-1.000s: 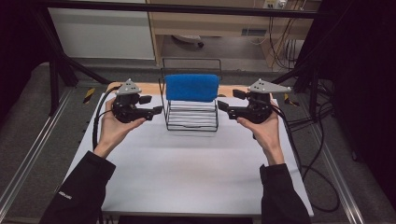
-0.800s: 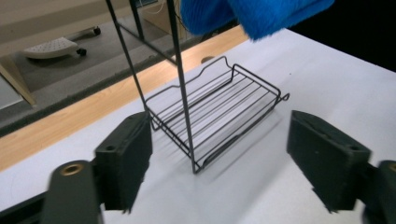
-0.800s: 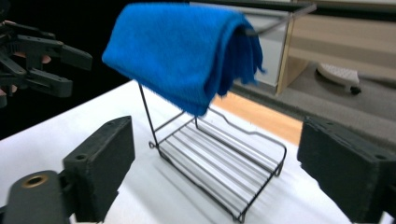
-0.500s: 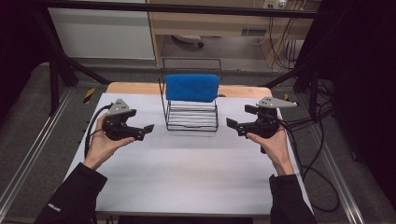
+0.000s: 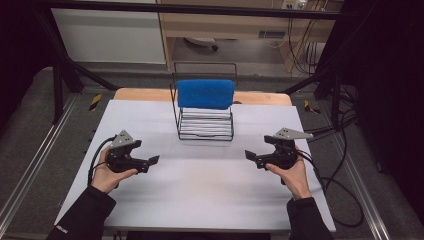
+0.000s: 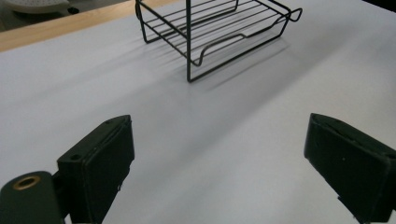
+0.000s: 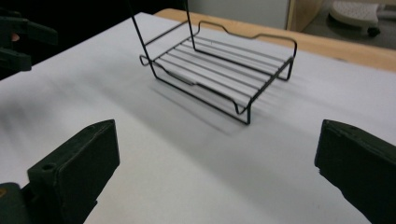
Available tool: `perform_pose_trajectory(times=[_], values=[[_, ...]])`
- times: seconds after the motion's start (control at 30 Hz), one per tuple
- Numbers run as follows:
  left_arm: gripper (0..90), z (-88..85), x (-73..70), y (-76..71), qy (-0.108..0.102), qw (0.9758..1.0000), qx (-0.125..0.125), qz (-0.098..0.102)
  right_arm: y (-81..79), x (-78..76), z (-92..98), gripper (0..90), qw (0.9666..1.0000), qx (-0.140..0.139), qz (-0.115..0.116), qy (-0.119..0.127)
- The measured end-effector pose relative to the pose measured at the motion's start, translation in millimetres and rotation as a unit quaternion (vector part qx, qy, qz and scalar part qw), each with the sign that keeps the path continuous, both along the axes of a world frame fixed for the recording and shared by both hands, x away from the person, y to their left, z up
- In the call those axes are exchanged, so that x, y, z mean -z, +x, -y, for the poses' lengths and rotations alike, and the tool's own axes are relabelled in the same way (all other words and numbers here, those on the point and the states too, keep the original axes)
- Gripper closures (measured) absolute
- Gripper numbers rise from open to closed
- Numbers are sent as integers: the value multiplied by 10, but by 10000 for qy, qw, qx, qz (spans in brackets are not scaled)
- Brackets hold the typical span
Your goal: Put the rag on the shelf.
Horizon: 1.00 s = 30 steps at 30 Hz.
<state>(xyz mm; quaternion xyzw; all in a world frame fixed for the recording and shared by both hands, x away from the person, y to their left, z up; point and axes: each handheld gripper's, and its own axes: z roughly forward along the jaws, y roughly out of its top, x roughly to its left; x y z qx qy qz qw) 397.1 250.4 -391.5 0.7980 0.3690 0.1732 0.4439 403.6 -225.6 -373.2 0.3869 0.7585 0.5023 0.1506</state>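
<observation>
The left gripper (image 5: 150, 162) sits low over the white bench (image 5: 210, 200), held in the person's left hand (image 5: 106, 176) toward the left side and pointing inward across the surface. Its jaws have just been opening and now stand wide apart with nothing between them; in the left gripper view only bare bench lies between the two black pads, and the wire rack's base (image 6: 219, 28) stands well beyond them. The black wire rack (image 5: 206, 125) stands at the middle of the bench toward its far edge, its flat grid base resting on the surface and its upright back frame rising behind. A blue cloth (image 5: 206, 93) is draped over the top bar of that frame, hanging above the base. The right gripper (image 5: 251, 156), in the person's right hand (image 5: 292, 175) toward the right side, points inward facing the left one, well apart from the rack. Its jaws have likewise just been opening and are spread and empty; the right gripper view shows bare bench between its pads.
</observation>
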Motion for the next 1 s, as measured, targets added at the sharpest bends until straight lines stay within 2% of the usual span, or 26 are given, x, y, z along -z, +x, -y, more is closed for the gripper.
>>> perform_pose_trajectory(times=[0.1,0.13,0.23,0.37,0.4,0.53,0.77,1.0], values=[[86,-56,86,-48,-15,10000,-17,19,-46,131,46,7,9999,33,-151,40],[86,-56,86,-48,-15,10000,-17,19,-62,175,63,7,9999,-8,-159,11],[86,-122,206,-109,18,10000,-42,-14,-114,289,114,7,9997,-86,-201,-61],[87,-169,295,-139,99,9999,-38,-95,-171,389,163,7,9994,-140,-291,-80],[87,-190,337,-157,168,9998,-49,-103,-204,460,208,7,9992,-181,-327,-132],[87,-224,384,-186,192,9998,-34,-99,-265,548,291,7,9988,-188,-388,-221],[86,-261,493,-248,266,9995,-17,-183,-364,673,468,7,9989,-53,-438,-139],[84,-272,568,-273,368,9990,10,-237,-430,722,539,7,9989,-59,-442,-159]])
